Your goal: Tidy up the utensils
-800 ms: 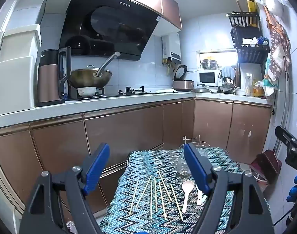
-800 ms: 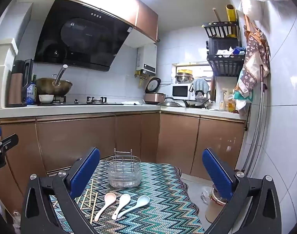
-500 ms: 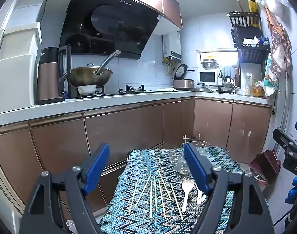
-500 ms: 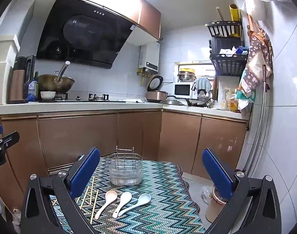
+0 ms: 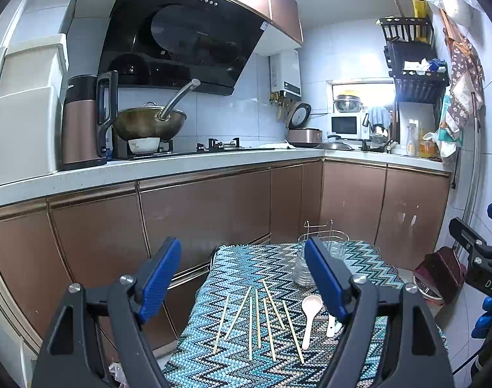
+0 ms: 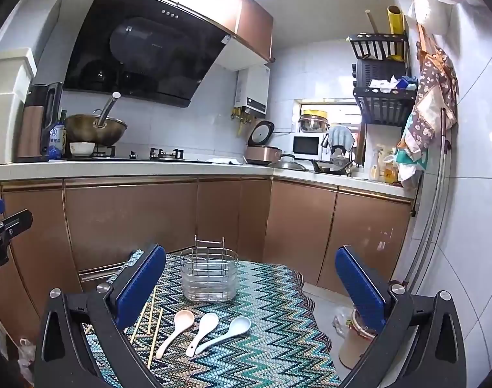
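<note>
In a kitchen, the zigzag-clothed table (image 6: 278, 339) carries loose chopsticks (image 5: 259, 320) and three spoons (image 6: 207, 329) before the empty utensil holder (image 6: 209, 278); nothing sorted yet. Left gripper (image 5: 242, 283) and right gripper (image 6: 251, 286) hover wide, empty.

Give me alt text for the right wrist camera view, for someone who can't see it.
An open hand-held gripper hovers over a zigzag-patterned tablecloth holding three spoons, several chopsticks to their left, and an empty wire utensil holder behind. Brown kitchen cabinets and a countertop fill the background.
</note>
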A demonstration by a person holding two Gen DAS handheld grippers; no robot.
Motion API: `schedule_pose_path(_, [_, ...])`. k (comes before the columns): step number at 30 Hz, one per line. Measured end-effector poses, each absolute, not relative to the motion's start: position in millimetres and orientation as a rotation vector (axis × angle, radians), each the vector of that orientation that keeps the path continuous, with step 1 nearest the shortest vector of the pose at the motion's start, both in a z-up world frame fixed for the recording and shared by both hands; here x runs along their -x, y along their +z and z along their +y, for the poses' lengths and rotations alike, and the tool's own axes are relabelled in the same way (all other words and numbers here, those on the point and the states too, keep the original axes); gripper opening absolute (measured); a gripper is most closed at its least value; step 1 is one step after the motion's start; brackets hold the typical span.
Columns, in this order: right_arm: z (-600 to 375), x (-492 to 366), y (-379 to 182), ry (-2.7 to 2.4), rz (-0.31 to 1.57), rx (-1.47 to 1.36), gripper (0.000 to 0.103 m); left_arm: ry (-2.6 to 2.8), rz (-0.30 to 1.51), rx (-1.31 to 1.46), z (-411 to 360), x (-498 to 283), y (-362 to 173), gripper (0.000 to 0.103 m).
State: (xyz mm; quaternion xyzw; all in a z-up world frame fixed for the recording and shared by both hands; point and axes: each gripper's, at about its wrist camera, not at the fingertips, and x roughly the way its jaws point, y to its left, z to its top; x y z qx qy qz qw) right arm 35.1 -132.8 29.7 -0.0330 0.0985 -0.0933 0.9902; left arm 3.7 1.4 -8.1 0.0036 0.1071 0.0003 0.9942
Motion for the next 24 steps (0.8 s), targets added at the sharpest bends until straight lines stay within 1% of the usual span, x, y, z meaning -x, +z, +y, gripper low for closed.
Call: schedule_pose_path(24, [-140.6, -41.6, 25.0, -0.196, 0.206, 0.052, 0.103, 0.017, 0.243, -0.014, 0.9, -18.9, -19.0, 0.078])
